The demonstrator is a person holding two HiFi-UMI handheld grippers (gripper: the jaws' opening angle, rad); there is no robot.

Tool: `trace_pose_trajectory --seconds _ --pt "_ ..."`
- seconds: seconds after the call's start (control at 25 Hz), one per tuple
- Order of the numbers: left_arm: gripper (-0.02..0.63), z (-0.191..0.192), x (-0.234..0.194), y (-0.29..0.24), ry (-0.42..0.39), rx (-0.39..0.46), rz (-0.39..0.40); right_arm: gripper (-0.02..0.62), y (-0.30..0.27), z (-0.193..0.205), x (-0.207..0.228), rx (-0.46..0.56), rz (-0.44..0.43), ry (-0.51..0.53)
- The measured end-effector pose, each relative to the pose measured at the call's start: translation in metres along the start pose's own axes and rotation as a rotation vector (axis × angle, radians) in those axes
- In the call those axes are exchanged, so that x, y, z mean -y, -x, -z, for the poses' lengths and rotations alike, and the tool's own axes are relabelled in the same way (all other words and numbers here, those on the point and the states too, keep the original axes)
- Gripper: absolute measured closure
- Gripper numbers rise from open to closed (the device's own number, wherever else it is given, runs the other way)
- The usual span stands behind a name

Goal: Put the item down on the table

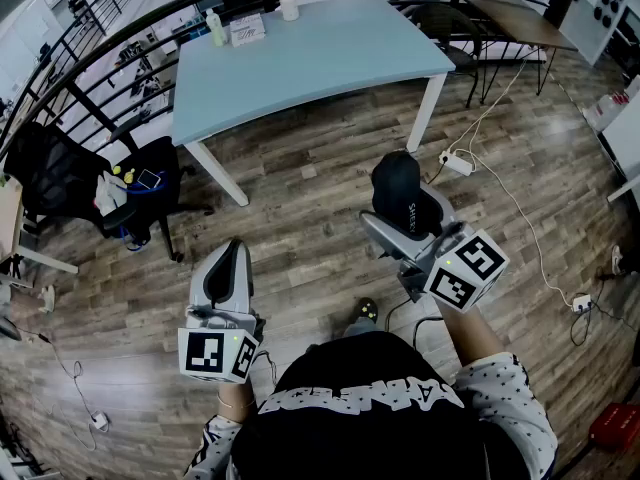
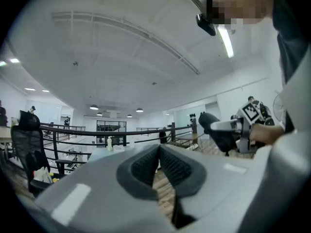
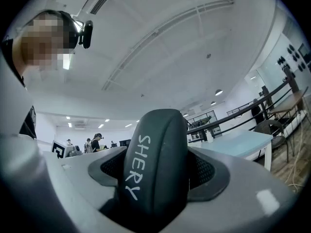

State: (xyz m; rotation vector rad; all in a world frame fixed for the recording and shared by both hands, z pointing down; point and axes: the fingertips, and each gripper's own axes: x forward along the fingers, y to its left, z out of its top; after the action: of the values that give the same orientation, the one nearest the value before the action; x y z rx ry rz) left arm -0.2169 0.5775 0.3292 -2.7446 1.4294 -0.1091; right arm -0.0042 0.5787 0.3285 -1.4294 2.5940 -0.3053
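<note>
White lettering "SHERY" reads clear on the black item (image 1: 397, 183). It's clamped between the right gripper's (image 1: 408, 218) jaws, above the wood floor (image 1: 300, 188). The left gripper (image 1: 233, 256) is clenched on nothing. The pale blue table (image 1: 330, 58) stands far ahead, beside a black railing (image 1: 120, 58).

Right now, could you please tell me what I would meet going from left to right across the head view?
Black office chair, left gripper, right gripper with the black item in its jaws, white power block.
</note>
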Motion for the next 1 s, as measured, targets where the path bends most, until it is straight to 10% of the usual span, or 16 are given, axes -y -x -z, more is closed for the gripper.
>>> trace_pose_trajectory --seconds 1.0 --pt "0.606 0.016 0.0 -0.045 0.014 -0.045 -0.049 0.221 -0.025 0.0 0.044 -0.002 -0.068 -0.055"
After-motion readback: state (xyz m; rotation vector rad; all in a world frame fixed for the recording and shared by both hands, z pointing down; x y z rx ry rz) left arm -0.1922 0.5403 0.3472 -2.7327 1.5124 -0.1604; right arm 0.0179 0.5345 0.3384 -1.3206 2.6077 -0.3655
